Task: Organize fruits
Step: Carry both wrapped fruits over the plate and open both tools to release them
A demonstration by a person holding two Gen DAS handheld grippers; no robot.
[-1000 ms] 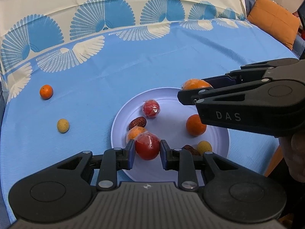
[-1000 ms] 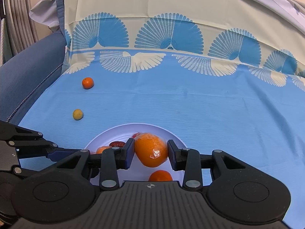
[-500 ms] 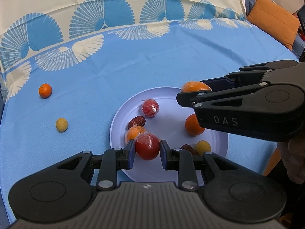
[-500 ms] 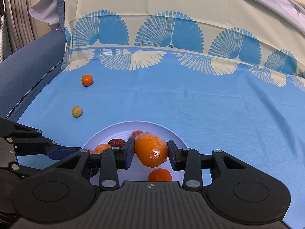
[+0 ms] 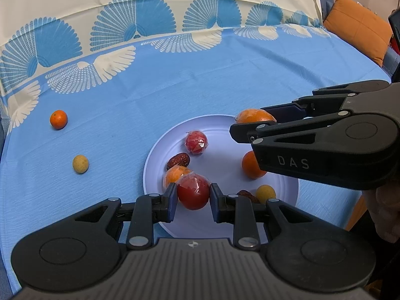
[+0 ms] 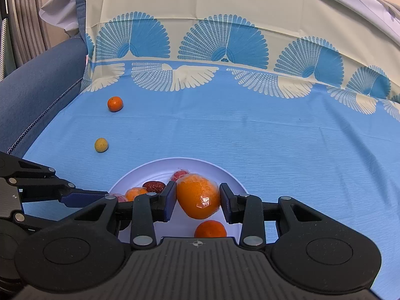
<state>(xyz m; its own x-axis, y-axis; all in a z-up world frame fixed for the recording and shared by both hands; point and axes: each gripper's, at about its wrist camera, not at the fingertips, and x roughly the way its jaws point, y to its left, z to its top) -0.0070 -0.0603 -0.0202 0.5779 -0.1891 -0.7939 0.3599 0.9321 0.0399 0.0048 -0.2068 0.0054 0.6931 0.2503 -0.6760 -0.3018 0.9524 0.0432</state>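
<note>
A pale plate [image 5: 225,222] on the blue tablecloth holds several fruits: a wrapped red fruit [image 5: 196,141], dates, small oranges and a yellow ball. My left gripper [image 5: 193,197] is shut on a wrapped red tomato [image 5: 193,192] over the plate's near left part. My right gripper [image 6: 197,198] is shut on a wrapped large orange [image 6: 198,196] above the plate [image 6: 230,177]; it also shows in the left wrist view [image 5: 252,117]. A small orange [image 5: 58,119] and a yellow fruit [image 5: 80,164] lie on the cloth to the left.
The cloth's patterned border rises at the back. An orange cushion [image 5: 357,28] lies at the far right. A blue sofa arm [image 6: 37,92] runs along the left side. The table's edge is near the plate's right side.
Both grippers have drifted slightly while holding their fruits over the plate; the scene has shifted a little left and down in the views. Grips are unchanged.
</note>
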